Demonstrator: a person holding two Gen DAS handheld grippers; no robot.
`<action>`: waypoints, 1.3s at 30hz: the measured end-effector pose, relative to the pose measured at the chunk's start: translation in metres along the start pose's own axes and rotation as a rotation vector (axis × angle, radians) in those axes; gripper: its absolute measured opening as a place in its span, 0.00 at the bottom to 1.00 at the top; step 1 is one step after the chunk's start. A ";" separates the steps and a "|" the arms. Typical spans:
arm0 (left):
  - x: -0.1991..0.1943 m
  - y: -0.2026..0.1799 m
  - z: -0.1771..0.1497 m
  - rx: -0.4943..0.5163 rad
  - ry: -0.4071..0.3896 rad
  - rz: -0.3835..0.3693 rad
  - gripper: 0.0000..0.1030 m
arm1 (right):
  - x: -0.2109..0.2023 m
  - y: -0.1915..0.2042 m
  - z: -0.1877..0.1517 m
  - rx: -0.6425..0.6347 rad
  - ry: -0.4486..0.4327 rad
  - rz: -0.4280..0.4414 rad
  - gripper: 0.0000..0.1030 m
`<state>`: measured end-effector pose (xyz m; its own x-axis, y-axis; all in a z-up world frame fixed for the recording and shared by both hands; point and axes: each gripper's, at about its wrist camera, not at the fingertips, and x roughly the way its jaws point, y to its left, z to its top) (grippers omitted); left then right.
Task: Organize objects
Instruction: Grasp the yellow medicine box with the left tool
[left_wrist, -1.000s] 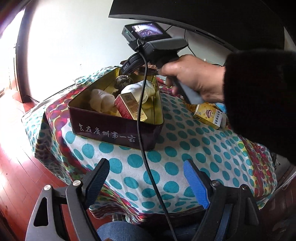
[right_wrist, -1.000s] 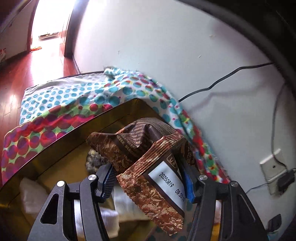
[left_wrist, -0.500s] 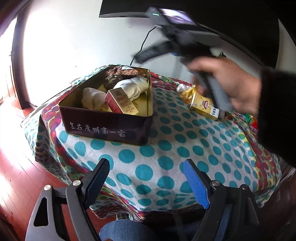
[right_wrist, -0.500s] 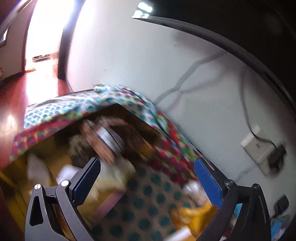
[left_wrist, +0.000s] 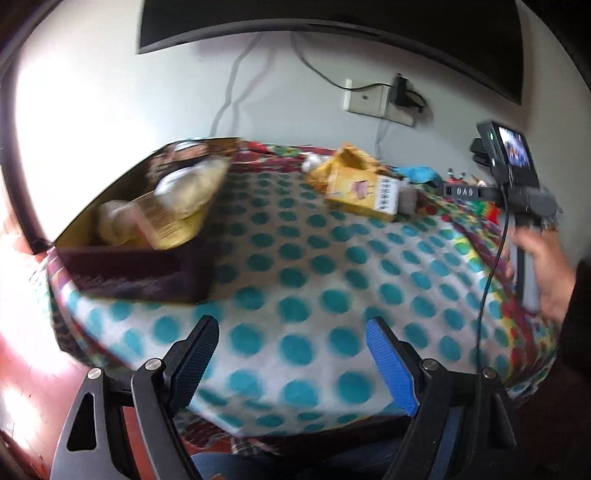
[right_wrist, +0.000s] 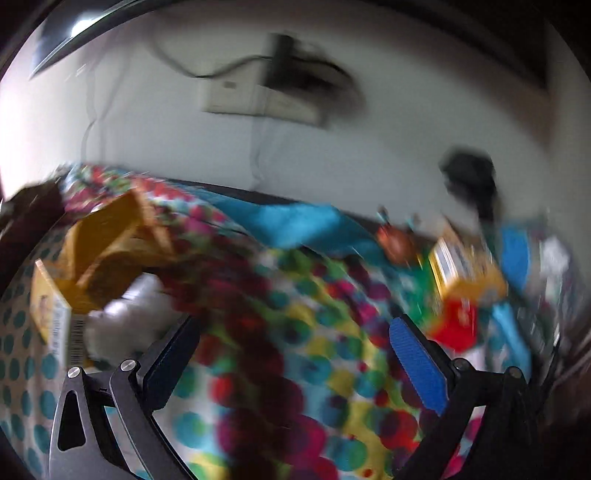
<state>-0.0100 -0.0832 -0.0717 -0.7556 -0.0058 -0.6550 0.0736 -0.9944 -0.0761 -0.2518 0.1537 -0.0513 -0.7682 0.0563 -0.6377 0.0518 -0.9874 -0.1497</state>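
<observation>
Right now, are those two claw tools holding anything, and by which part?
Nothing. The left gripper and the right gripper both have their fingers spread with nothing between them.

Home room, polka-dot tablecloth (left_wrist: 295, 266), wall socket (left_wrist: 364, 101)

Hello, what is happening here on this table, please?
A person is tidying snacks into a dark tin on the dotted tablecloth. The tin already holds several wrapped items. Both grippers are open and empty: the left gripper hovers at the near table edge, and the right gripper is over the cloth near a yellow box outside the tin.
</observation>
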 end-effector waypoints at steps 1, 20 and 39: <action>0.003 -0.005 0.005 0.013 -0.002 0.006 0.82 | 0.003 -0.008 -0.001 0.042 0.019 0.008 1.00; 0.104 -0.088 0.113 0.232 -0.014 0.029 0.82 | 0.015 -0.041 -0.008 0.211 0.075 0.006 1.00; 0.161 -0.070 0.133 0.198 0.080 -0.038 0.85 | 0.010 -0.039 -0.006 0.204 0.053 0.009 1.00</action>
<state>-0.2233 -0.0287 -0.0718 -0.7005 0.0331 -0.7129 -0.0898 -0.9951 0.0421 -0.2572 0.1937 -0.0566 -0.7331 0.0496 -0.6783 -0.0760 -0.9971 0.0092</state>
